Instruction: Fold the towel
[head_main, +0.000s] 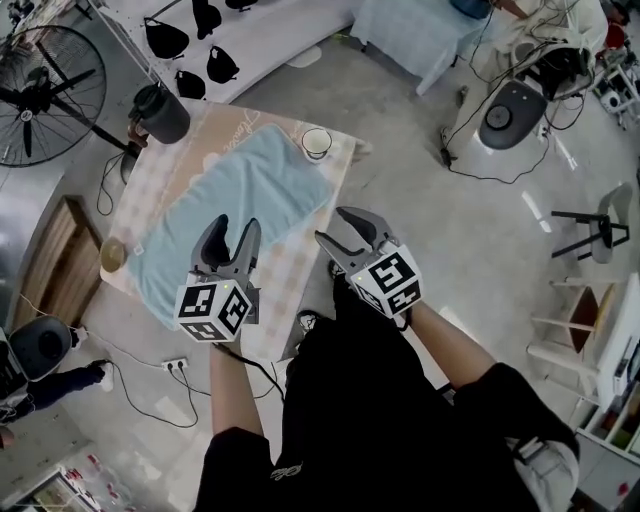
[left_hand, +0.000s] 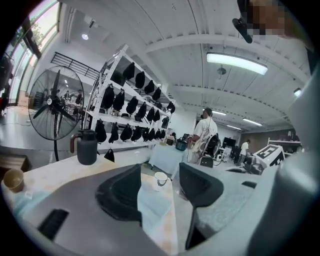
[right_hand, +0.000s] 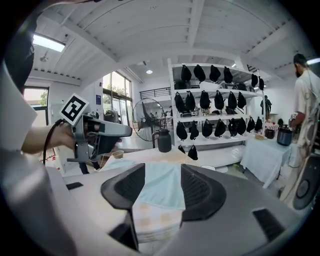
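Towel (head_main: 235, 210) flat on table (head_main: 300, 290), unfolded. Left gripper (head_main: 232, 230) and right gripper (head_main: 338, 228): jaws apart, empty, held at its 5 o'clock side. Step: approach. Next, probably: descend, pinch near corners.

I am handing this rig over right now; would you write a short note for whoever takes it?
Left tool: open, empty, held over the towel's near end.
Right tool: open, empty, at the table's near right edge.
Towel: spread in a single layer along the table. A jug and a white cup stand at the far end, and a brown cup at the left edge.
Done: no fold made yet.
Left: grip the towel's edge or corners and fold it, probably minding the white cup beside the far corner.
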